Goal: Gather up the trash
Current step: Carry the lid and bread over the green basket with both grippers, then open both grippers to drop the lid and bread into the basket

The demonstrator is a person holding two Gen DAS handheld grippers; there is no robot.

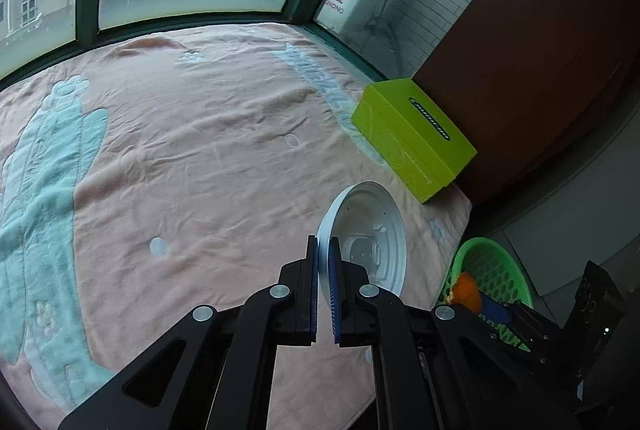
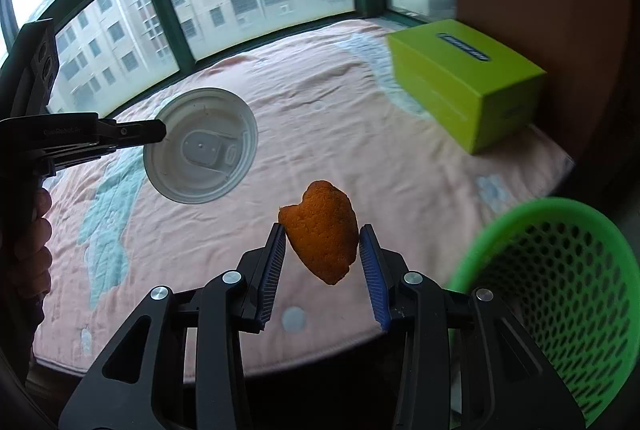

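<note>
A lid [image 1: 366, 238] is pinched by its rim in the left tool [image 1: 325, 262] and a peel [image 2: 322, 232] squeezed in the right tool [image 2: 323, 250], both held clear of the blanket [image 1: 192, 150] for dropping into the basket [image 2: 560, 270]

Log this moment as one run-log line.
left tool: shut on white lid | right tool: shut on orange peel | both lifted off pink blanket | green basket: lower right, nothing dropped yet

The green basket [image 2: 560, 294] is cut off by the frame's edge; tissue box [image 2: 468, 82] lettering unreadable
</note>
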